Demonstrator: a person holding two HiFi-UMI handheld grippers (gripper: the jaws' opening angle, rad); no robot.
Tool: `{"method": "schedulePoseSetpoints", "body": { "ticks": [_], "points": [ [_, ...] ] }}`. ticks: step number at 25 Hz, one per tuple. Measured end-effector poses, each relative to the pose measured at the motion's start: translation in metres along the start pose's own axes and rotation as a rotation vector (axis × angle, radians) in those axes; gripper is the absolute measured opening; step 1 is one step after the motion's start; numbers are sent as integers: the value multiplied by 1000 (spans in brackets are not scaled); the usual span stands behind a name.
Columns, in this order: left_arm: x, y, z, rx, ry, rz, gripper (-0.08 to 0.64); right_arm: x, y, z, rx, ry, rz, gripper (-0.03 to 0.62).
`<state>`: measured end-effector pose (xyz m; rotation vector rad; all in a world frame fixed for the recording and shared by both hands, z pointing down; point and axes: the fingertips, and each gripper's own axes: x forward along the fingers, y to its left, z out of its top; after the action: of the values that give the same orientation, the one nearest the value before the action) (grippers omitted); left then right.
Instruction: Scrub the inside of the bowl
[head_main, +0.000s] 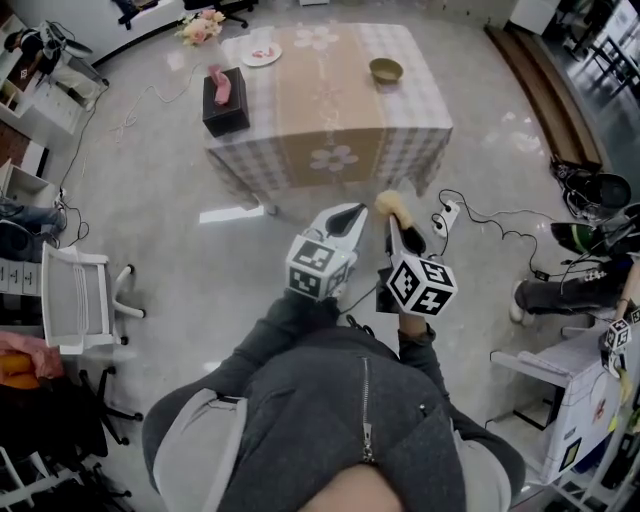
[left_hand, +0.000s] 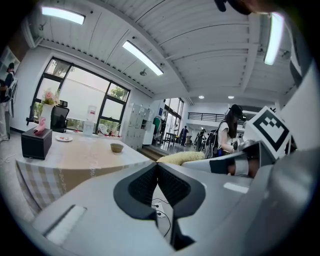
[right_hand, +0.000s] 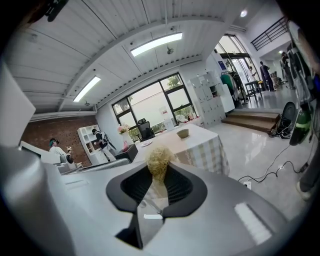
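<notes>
The small brown bowl sits on the checked table, far from both grippers; the same bowl shows small in the left gripper view, and the bowl also in the right gripper view. My left gripper is held in front of my body above the floor, jaws shut with nothing between them. My right gripper is beside it, shut on a yellowish fibrous scrubber that sticks out past the tips; the scrubber fills the jaws in the right gripper view.
On the table also stand a black tissue box, a white plate and flowers. Cables and a power strip lie on the floor right of me. A white chair stands at left, shelving at right.
</notes>
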<state>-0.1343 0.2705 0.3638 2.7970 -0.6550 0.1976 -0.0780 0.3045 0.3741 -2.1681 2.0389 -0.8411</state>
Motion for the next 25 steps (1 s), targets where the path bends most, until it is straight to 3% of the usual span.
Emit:
{"method": "schedulePoseSetpoints", "body": {
  "ticks": [15, 25],
  "points": [
    [43, 77, 14, 11, 4, -43, 11, 74, -4, 9, 54, -27, -71, 71],
    [60, 92, 9, -1, 29, -70, 11, 97, -13, 10, 74, -13, -94, 71]
  ]
}}
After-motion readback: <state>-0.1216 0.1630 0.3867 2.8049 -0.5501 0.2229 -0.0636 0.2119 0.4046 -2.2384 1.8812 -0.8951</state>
